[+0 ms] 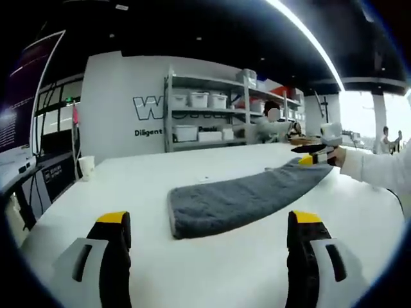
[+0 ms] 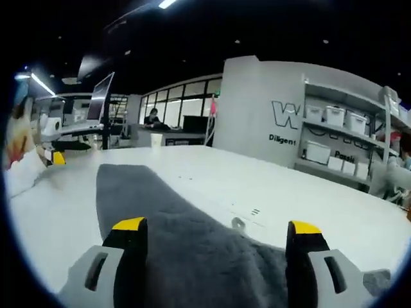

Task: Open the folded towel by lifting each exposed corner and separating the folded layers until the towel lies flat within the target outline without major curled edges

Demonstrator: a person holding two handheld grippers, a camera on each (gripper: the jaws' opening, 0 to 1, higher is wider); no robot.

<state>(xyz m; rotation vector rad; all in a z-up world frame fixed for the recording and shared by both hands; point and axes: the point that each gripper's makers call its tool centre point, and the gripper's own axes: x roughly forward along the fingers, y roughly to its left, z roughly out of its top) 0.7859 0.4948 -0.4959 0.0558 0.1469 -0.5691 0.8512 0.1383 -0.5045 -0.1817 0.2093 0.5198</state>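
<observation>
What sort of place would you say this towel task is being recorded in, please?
Probably a lab or office workspace: metal shelving stocked with white storage bins, a wall with printed lettering, and a large white table holding the grey towel.

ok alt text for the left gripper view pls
A folded grey towel lies on a white table, between the open left tongs in the foreground. The right tongs, held by a white-sleeved arm, reach its far end.
</observation>
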